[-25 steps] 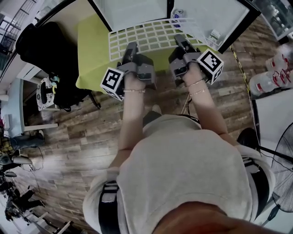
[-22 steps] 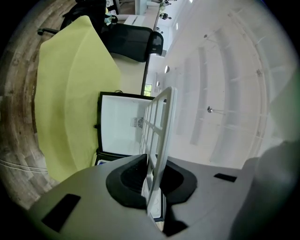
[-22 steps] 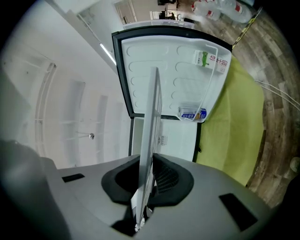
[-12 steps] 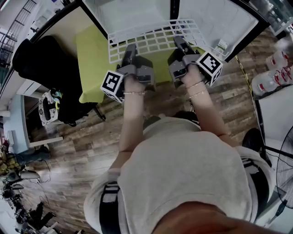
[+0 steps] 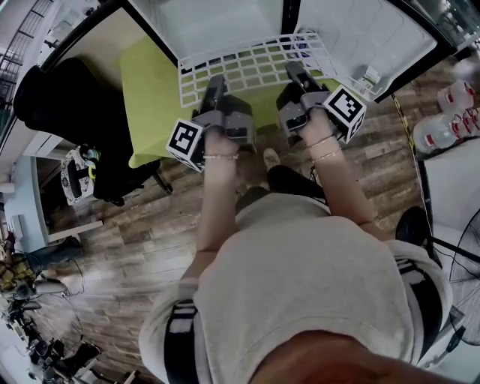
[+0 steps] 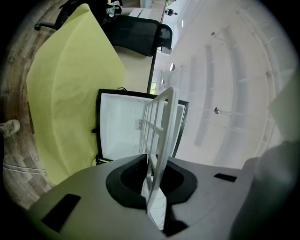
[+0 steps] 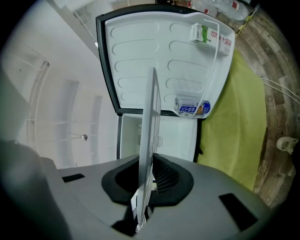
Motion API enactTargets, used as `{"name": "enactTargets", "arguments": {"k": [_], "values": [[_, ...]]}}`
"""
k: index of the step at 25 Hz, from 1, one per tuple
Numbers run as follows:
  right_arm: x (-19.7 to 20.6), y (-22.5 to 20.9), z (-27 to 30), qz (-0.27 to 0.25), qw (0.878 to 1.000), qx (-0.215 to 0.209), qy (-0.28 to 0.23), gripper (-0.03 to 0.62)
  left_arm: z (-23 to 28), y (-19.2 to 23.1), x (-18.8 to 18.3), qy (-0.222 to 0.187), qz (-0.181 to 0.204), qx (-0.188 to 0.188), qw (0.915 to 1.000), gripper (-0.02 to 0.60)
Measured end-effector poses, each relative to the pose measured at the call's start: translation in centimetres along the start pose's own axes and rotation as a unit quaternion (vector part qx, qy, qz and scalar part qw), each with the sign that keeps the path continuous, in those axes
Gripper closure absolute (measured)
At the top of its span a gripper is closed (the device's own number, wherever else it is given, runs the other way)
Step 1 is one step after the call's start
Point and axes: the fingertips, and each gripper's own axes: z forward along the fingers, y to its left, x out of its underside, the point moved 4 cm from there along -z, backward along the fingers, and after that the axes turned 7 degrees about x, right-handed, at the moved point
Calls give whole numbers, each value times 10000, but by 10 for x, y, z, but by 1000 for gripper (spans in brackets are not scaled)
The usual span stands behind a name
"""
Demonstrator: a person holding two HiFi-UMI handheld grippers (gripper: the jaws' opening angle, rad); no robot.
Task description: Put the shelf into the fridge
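One grid shelf (image 5: 255, 64), near edge clamped by left gripper (image 5: 216, 82) and right gripper (image 5: 294, 72), far edge at one open fridge (image 5: 217, 22).

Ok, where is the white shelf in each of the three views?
Head view: the white shelf lies top centre, its near edge gripped by the left gripper and the right gripper.
Left gripper view: the shelf is edge-on at centre, rising from the jaws.
Right gripper view: the shelf is edge-on and upright at centre.
Shared landmark: the yellow-green cloth, at left in the left gripper view and at right in the right gripper view.
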Motion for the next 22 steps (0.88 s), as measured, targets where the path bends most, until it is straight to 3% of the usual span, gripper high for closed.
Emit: {"name": "enactTargets", "arguments": {"k": [11, 22], "values": [[-3, 20, 91, 19, 9997, -88, 212, 556, 72, 5, -52, -166, 213, 6, 9996, 548], [2, 18, 109, -46, 9993, -197, 329, 556, 84, 13, -66, -354, 279, 86, 9989, 548]]}}
